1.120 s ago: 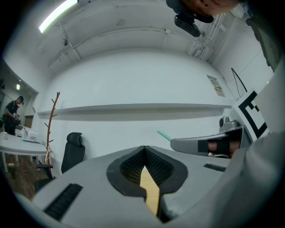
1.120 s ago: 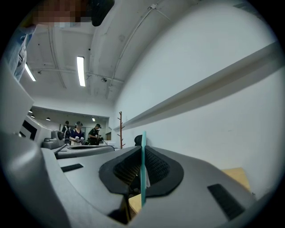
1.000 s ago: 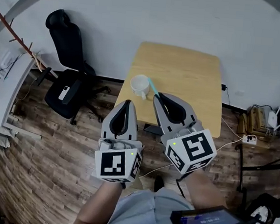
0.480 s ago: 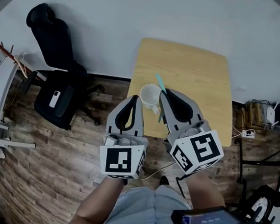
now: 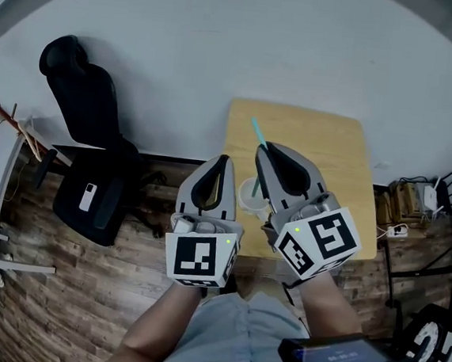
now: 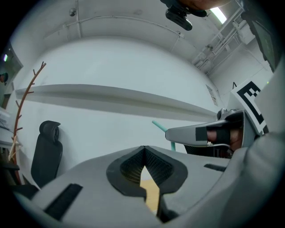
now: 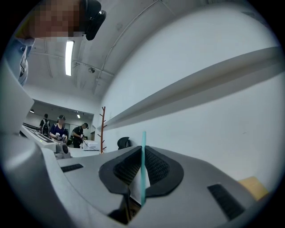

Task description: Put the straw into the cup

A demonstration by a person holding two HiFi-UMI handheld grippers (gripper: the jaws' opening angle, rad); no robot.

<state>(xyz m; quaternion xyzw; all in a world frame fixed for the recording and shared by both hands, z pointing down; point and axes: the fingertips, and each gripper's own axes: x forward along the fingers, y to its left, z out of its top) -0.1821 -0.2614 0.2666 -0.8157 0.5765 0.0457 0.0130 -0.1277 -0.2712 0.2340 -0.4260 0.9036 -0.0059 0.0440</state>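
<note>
Right gripper (image 5: 262, 149) clamps straw (image 5: 255, 130) | cup (image 5: 249, 194) mostly hidden

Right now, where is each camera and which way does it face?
Head view: on the head, steeply down at table, cup, left claw, right claw, forearms.
Left gripper view: on left claw, toward the wall; shut jaws, right claw show.
Right gripper view: on right claw, toward the wall; jaws pinch straw.
Shared: all three show the straw.

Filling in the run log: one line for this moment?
right gripper: shut on straw | left gripper: shut, empty | cup: on table between grippers | straw in cup: unclear
</note>
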